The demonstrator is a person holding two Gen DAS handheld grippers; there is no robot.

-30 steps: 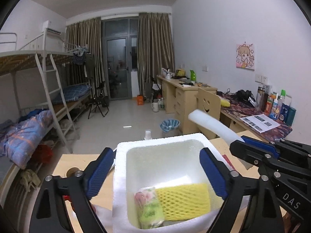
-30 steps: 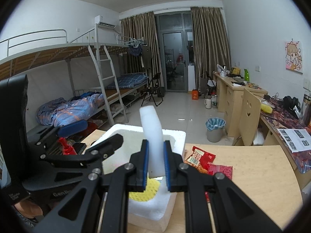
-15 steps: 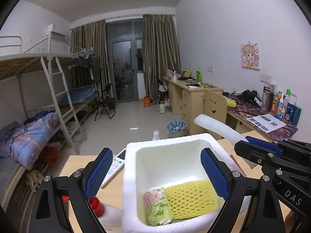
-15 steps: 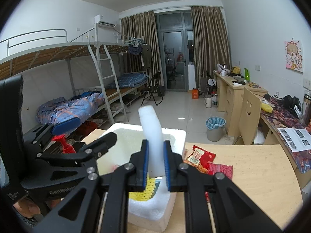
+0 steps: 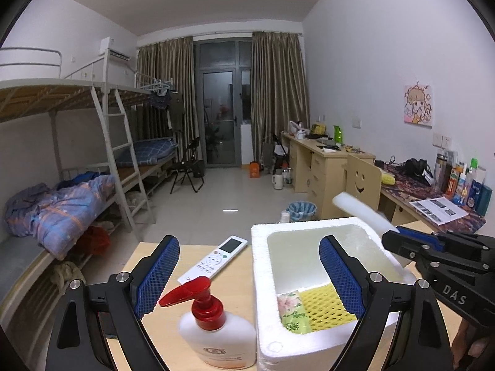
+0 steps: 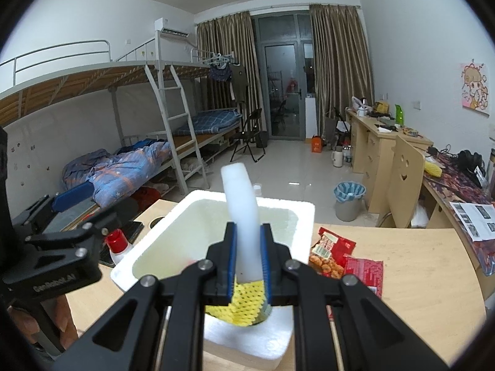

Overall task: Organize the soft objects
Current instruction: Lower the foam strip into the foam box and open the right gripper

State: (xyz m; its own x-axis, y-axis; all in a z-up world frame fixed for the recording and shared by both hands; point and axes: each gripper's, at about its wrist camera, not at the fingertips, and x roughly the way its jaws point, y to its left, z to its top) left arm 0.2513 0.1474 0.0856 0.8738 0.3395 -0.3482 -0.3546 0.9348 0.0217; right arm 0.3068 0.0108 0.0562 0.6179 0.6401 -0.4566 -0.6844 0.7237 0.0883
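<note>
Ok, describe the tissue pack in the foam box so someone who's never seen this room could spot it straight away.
Find the white foam box on the wooden table, right of the red-pump lotion bottle. At its bottom, in the near left corner, lies the tissue pack. Unlike the yellow foam net beside it, it is a smooth green and pink floral wrapper.

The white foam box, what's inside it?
Inside the white foam box lie a yellow foam net sleeve and a small green flowery packet, side by side. The rest of its floor looks bare; the left gripper's finger hides a strip.
</note>
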